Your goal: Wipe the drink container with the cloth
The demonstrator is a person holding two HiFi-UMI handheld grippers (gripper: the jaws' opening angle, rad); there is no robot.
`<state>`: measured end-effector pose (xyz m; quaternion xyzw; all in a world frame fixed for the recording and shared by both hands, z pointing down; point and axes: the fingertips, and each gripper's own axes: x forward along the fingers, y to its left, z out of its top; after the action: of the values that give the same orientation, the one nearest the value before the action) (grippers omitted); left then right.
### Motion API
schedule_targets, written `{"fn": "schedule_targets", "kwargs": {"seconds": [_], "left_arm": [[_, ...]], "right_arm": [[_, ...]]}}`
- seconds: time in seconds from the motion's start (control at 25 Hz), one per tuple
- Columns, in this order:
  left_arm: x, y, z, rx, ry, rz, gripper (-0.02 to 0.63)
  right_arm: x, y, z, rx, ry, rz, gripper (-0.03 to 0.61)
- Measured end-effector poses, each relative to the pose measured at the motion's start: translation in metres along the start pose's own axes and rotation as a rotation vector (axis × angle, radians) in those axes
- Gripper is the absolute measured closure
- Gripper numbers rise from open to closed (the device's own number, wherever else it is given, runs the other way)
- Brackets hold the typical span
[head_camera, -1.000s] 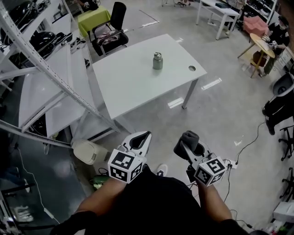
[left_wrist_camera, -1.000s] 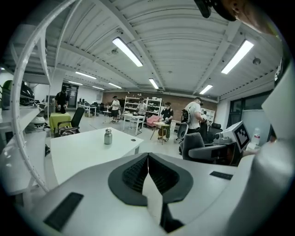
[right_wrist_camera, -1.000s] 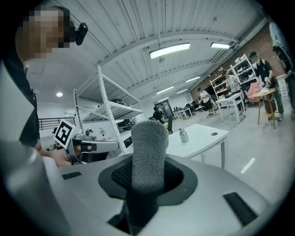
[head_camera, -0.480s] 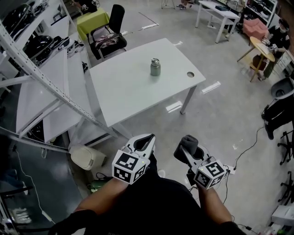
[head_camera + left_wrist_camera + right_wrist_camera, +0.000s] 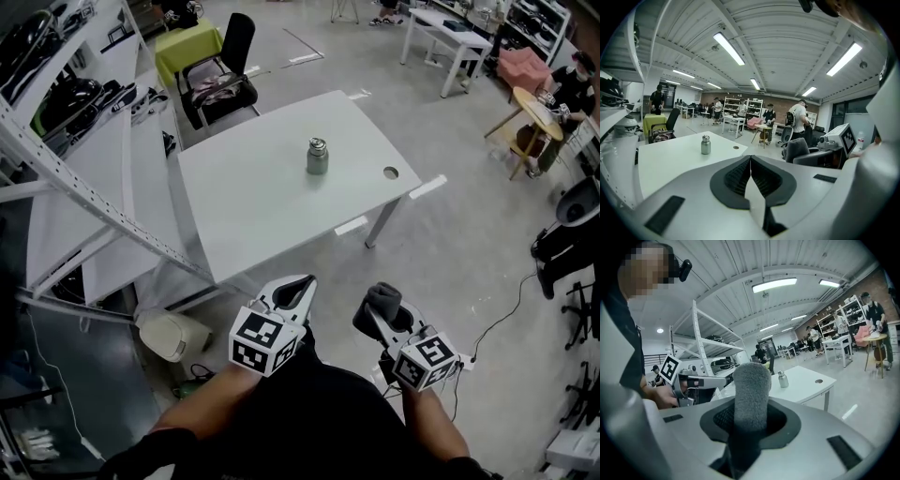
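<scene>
A small grey-green metal drink container [image 5: 318, 157] with a silver cap stands upright on the white table [image 5: 253, 187], well ahead of both grippers; it also shows as the container [image 5: 706, 144] and the container [image 5: 783, 379]. My left gripper [image 5: 294, 289] is held low near the person's body, jaws shut together with nothing between them [image 5: 750, 161]. My right gripper [image 5: 382, 307] is beside it, shut on a dark grey rolled cloth [image 5: 384, 297] that sticks up from the jaws, the cloth [image 5: 751, 397]. Both are far from the table.
White metal shelving [image 5: 84, 159] runs along the left. A black chair [image 5: 225, 66] stands behind the table, which has a cable hole [image 5: 391, 172]. A pale bin [image 5: 172, 333] sits on the floor near my left. Other tables, chairs and people are at the right and back.
The table and container have drifted lower in the head view, so the person has come closer to them. Both grippers keep the same pose and hold.
</scene>
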<state>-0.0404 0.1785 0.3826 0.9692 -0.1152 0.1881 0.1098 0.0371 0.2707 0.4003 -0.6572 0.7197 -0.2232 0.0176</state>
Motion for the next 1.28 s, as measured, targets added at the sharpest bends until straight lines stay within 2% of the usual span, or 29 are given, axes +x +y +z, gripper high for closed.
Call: {"fn": "schedule_targets", "kwargs": {"seconds": [0.52,0.72,1.28], "left_arm": [[0.055,0.118,0.040,-0.053,-0.026,0.021,0.597],[0.074,0.159,0.057,-0.042,-0.027,0.014,0.597],[0.103,0.216,0.070,-0.047,-0.027,-0.025,0.598]], "right_arm": [[0.118,-0.034,0.057,-0.043,0.035,0.009,0.462],[0.158,-0.044,0.078,-0.055,0.045,-0.001,0.462],[0.225,-0.061,0.098,-0.064,0.087,-0.009,0.462]]}}
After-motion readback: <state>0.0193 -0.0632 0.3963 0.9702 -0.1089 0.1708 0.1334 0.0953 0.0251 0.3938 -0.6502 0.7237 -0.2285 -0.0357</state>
